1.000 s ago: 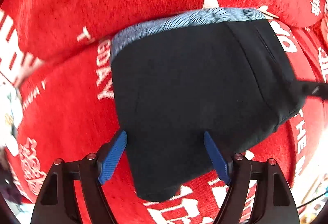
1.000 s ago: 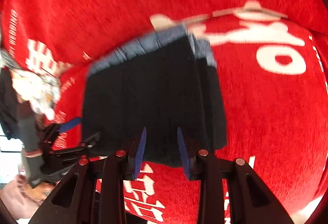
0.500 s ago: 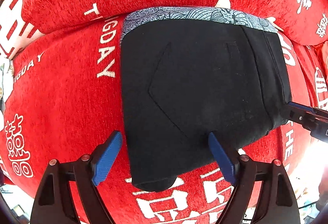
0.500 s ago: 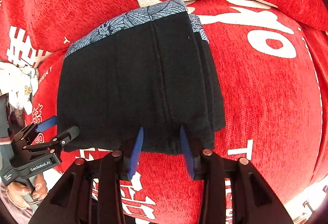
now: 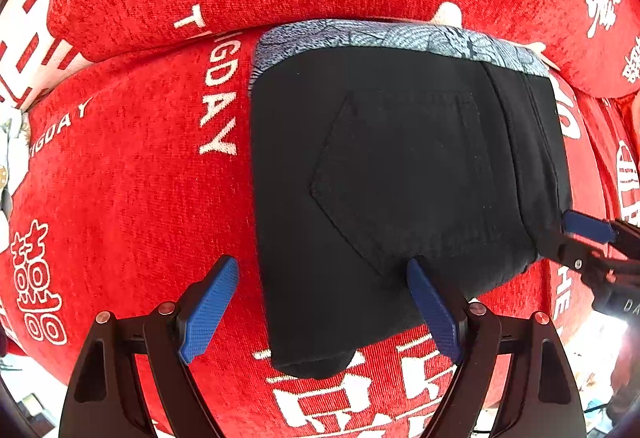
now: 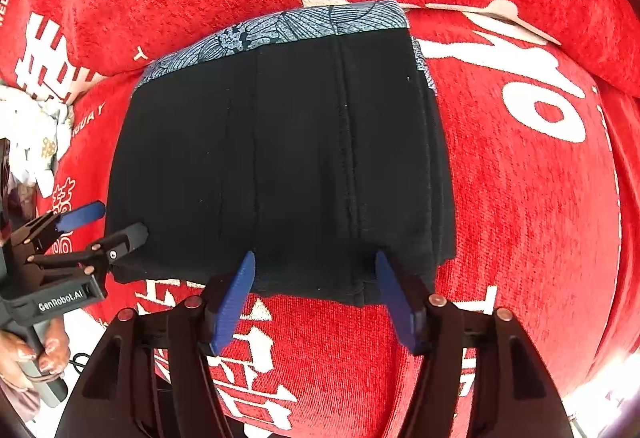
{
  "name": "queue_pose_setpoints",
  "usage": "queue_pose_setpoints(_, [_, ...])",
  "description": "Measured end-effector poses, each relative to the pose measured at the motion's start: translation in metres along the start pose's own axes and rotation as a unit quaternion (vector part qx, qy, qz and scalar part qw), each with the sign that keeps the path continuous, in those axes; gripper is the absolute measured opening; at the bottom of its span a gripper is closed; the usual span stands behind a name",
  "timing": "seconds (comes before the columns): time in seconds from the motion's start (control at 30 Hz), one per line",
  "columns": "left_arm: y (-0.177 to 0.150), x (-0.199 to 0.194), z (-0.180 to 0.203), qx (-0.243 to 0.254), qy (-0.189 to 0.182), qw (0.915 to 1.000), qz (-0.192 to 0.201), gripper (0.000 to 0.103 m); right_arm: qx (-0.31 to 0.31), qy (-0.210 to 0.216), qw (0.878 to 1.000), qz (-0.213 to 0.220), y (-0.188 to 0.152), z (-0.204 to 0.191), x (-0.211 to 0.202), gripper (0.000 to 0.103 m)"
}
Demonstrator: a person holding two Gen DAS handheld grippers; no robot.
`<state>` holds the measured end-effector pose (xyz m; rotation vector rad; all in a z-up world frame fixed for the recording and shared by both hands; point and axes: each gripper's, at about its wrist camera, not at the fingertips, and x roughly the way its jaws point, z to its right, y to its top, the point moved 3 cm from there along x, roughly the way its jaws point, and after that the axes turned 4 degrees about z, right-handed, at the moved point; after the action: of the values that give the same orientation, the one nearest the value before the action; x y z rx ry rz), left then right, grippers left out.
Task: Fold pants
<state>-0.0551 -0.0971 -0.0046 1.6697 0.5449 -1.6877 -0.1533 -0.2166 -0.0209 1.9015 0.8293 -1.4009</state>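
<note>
Fingers: left gripper [image 5: 322, 302] spread, empty | right gripper [image 6: 316, 296] spread, empty | folded pants [image 5: 400, 173] just ahead

Folded pants [image 5: 400, 173] flanked by bare red cushion [image 5: 132, 177] both sides

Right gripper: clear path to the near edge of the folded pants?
Probably yes. The right gripper is open, its fingers astride the near edge of the folded pants, with nothing between; the left gripper sits off to the side.
</note>
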Motion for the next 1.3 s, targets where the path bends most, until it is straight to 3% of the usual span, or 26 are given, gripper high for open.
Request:
queue_pose_setpoints(0.23, [0.020, -0.003, -0.017, -0.025, 0.004, 0.9996, 0.011, 0.087, 0.007, 0.003, 1.000, 0.002, 0.005, 0.001, 0.000, 0.068])
queue_pose_setpoints(0.4, [0.047, -0.004, -0.034, -0.046, 0.014, 0.9984, 0.031, 0.087, 0.033, 0.003, 0.998, 0.047, 0.018, 0.015, -0.021, 0.069])
queue_pose_setpoints(0.57, [0.076, 0.009, -0.048, -0.076, 0.004, 0.9963, 0.038, 0.087, 0.070, 0.024, 0.994, 0.076, 0.057, 0.039, -0.023, 0.067])
queue_pose_setpoints(0.7, [0.090, 0.023, -0.054, -0.100, -0.013, 0.9944, 0.032, 0.087, 0.104, 0.043, 0.989, 0.094, 0.107, 0.054, -0.011, 0.066])
queue_pose_setpoints(0.73, [0.091, 0.025, -0.056, -0.103, -0.013, 0.9942, 0.031, 0.087, 0.114, 0.048, 0.988, 0.093, 0.116, 0.058, -0.004, 0.064])
queue_pose_setpoints(0.8, [0.092, 0.026, -0.053, -0.104, -0.012, 0.9940, 0.031, 0.087, 0.130, 0.058, 0.987, 0.080, 0.128, 0.064, 0.008, 0.048])
queue_pose_setpoints(0.83, [0.092, 0.025, -0.052, -0.102, -0.010, 0.9942, 0.034, 0.087, 0.132, 0.071, 0.986, 0.068, 0.132, 0.064, 0.014, 0.026])
queue_pose_setpoints(0.87, [0.091, 0.025, -0.050, -0.093, -0.007, 0.9949, 0.038, 0.087, 0.126, 0.068, 0.988, 0.066, 0.133, 0.063, 0.015, 0.021])
queue_pose_setpoints(0.93, [0.088, 0.027, -0.048, -0.085, 0.004, 0.9957, 0.037, 0.103, 0.096, 0.044, 0.992, 0.067, 0.134, 0.057, 0.014, 0.018])
queue_pose_setpoints(1.07, [0.087, 0.037, -0.050, -0.100, 0.003, 0.9946, 0.028, 0.103, 0.079, 0.015, 0.996, 0.048, 0.136, 0.055, 0.030, 0.018])
queue_pose_setpoints(1.3, [0.085, 0.037, -0.050, -0.091, 0.002, 0.9955, 0.027, 0.103, 0.110, 0.039, 0.992, 0.054, 0.131, 0.064, 0.023, 0.020])
